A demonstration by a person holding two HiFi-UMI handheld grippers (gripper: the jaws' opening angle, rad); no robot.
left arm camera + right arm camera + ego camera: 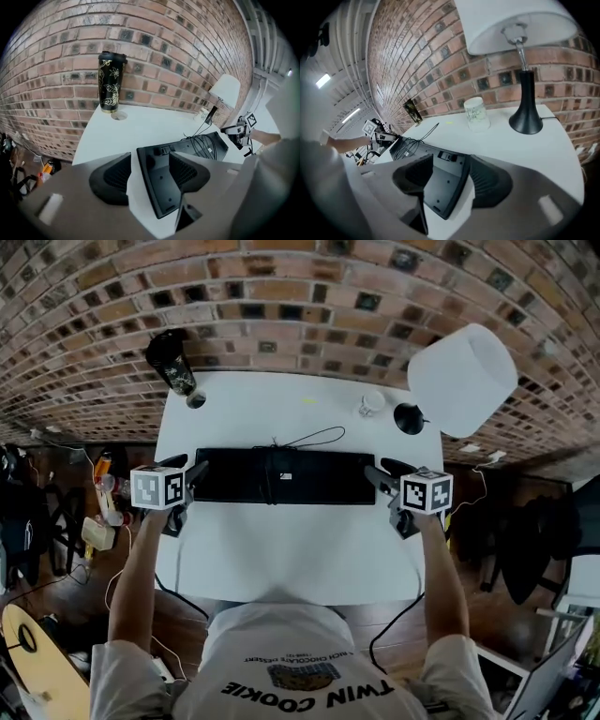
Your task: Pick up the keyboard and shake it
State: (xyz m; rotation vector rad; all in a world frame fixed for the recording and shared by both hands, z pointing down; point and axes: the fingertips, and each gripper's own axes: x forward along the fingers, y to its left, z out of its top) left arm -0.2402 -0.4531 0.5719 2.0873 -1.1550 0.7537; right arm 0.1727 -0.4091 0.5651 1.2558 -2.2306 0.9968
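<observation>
A black keyboard (281, 476) lies bottom-up across the middle of the white table (300, 549), its cable wound around its middle. My left gripper (192, 476) stands at the keyboard's left end and my right gripper (380, 478) at its right end. In the left gripper view the keyboard's end (161, 185) sits between the spread jaws of the left gripper (149, 176), with a strip of table showing beside one pad. In the right gripper view the other end (443, 190) lies between the wide jaws of the right gripper (450, 179). Neither pair of pads presses on it.
A black tumbler with a gold leaf pattern (172, 360) and a small round lid (196, 399) stand at the back left. A glass cup (372, 404) and a lamp with a white shade (461, 379) stand at the back right. A brick wall runs behind the table.
</observation>
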